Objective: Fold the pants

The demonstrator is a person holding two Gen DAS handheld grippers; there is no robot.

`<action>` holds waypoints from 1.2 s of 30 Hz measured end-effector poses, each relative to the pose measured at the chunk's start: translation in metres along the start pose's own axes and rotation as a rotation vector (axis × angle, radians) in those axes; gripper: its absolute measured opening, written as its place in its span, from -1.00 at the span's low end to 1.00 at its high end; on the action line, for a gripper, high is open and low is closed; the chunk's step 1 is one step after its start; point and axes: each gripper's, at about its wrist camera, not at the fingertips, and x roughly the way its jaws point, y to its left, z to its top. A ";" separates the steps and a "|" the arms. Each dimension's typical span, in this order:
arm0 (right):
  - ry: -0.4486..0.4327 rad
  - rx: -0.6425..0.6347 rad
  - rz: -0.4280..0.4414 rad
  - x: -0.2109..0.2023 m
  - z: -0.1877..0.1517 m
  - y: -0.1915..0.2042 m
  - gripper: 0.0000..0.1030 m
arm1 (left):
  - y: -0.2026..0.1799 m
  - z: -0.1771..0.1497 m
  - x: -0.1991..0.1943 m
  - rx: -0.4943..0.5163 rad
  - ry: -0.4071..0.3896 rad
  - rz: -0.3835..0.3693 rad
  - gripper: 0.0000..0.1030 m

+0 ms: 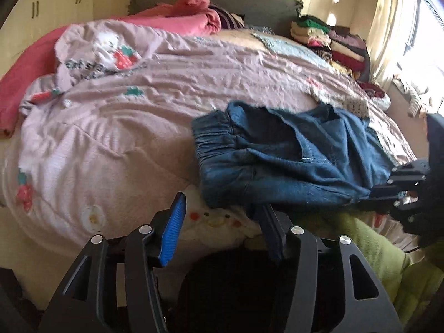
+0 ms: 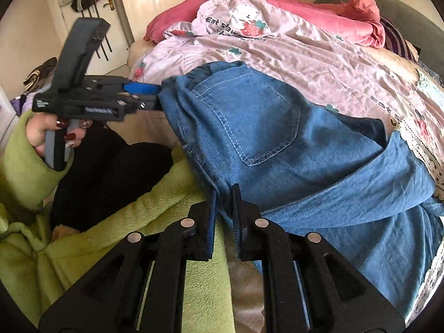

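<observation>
Blue denim pants point(image 1: 291, 161) lie bunched on the bed's near side, with the elastic waistband toward the left. In the right wrist view the pants point(image 2: 249, 127) show a back pocket facing up. My left gripper point(image 1: 222, 202) stands open, its blue-padded finger point(image 1: 173, 230) bare. The pants' edge drapes over the other finger. Seen from the right wrist, the left gripper point(image 2: 158, 94) sits at the waistband end, held by a hand point(image 2: 55, 133). My right gripper point(image 2: 224, 191) is shut on a denim fold, and in the left wrist view this right gripper point(image 1: 371, 194) pinches the pants' right end.
A lilac strawberry-print duvet point(image 1: 138, 111) covers the bed, with a pink blanket point(image 1: 180, 14) at the head. Folded clothes point(image 1: 327, 38) are stacked at the far right beside the curtain point(image 1: 394, 27). A green fleece garment point(image 2: 138, 208) and black trousers point(image 2: 111, 166) sit close below the grippers.
</observation>
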 end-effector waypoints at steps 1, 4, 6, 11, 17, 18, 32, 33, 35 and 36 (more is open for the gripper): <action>0.000 0.000 0.003 0.000 -0.001 0.000 -0.89 | -0.001 0.001 -0.006 -0.006 -0.015 0.011 0.00; -0.002 0.009 0.014 0.001 -0.003 -0.002 -0.88 | -0.005 0.006 -0.019 -0.025 -0.055 0.018 -0.06; -0.002 0.017 0.021 0.002 -0.005 -0.003 -0.88 | -0.010 0.014 -0.024 -0.042 -0.076 -0.001 -0.07; 0.001 0.023 0.035 0.004 -0.009 -0.002 -0.83 | -0.054 0.032 -0.002 0.056 -0.052 -0.085 -0.07; -0.037 0.060 0.071 -0.017 -0.011 -0.009 -0.66 | -0.060 0.015 0.066 0.088 0.113 -0.054 -0.08; -0.051 0.069 0.064 -0.021 -0.009 -0.011 -0.64 | -0.058 0.013 0.066 0.081 0.104 -0.061 -0.08; 0.132 0.250 -0.077 0.048 0.006 -0.055 -0.11 | -0.056 0.007 0.064 0.082 0.076 -0.084 -0.08; 0.119 0.256 -0.070 0.043 0.007 -0.055 -0.11 | -0.057 0.007 0.063 0.084 0.074 -0.083 -0.07; 0.085 0.266 -0.064 0.031 0.008 -0.052 -0.11 | -0.055 0.008 0.062 0.077 0.071 -0.084 -0.07; 0.054 0.270 -0.068 0.021 0.008 -0.052 -0.11 | -0.055 0.009 0.058 0.068 0.064 -0.086 -0.06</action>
